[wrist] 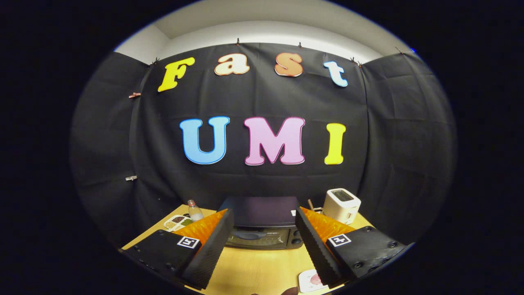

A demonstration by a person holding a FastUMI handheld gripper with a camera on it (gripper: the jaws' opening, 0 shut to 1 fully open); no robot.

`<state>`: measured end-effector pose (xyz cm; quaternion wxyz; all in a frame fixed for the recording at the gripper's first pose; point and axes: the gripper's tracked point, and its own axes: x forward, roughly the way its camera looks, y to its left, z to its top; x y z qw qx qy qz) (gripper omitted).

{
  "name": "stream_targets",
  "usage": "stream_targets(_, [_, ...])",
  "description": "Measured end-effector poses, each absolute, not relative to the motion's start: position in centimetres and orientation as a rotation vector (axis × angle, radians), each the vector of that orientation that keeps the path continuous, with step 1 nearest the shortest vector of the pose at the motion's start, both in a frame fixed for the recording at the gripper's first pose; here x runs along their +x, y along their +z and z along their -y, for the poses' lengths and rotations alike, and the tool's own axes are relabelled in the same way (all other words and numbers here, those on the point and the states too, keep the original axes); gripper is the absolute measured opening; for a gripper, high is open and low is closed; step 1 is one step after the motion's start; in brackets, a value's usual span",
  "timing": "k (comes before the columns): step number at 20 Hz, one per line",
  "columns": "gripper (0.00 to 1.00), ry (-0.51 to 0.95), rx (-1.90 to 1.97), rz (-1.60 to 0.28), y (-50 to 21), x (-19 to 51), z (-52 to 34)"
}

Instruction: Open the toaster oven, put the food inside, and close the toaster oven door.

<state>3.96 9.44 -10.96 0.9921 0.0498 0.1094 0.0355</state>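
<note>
A dark toaster oven [262,225] stands on the wooden table [254,268] beyond my fingers, its glass door shut and facing me. My gripper [262,250] is held above the table in front of it, open wide, with nothing between the fingers. A small white plate [311,282] with a pinkish piece of food on it lies on the table just by the right finger [315,246], partly hidden behind it.
A white pop-up toaster [342,205] stands to the right of the oven. To the oven's left are a small clear bottle [195,211] and a white tray [177,222] with compartments of food. Black cloth walls close the table's back and sides.
</note>
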Motion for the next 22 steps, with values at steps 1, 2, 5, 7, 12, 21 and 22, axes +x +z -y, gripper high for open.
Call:
stream_targets(1, [0.98, 0.071, 0.109, -0.248, -12.5, 4.9, -10.0])
stream_targets(2, [0.98, 0.073, 0.114, -0.279, -14.0, 5.8, -10.6])
stream_targets(5, [0.98, 0.072, 0.120, -0.330, -17.9, 8.4, -12.5])
stream_targets(7, [0.98, 0.074, 0.105, -0.371, -20.7, 10.3, -13.4])
stream_targets(12, [0.98, 0.068, 0.147, -0.446, -25.9, 14.9, -15.0])
stream_targets(21, [0.99, 0.020, 0.100, -0.534, -32.2, 19.1, -15.3])
stream_targets(22, [0.99, 0.017, 0.081, -0.546, -32.9, 19.0, -15.4])
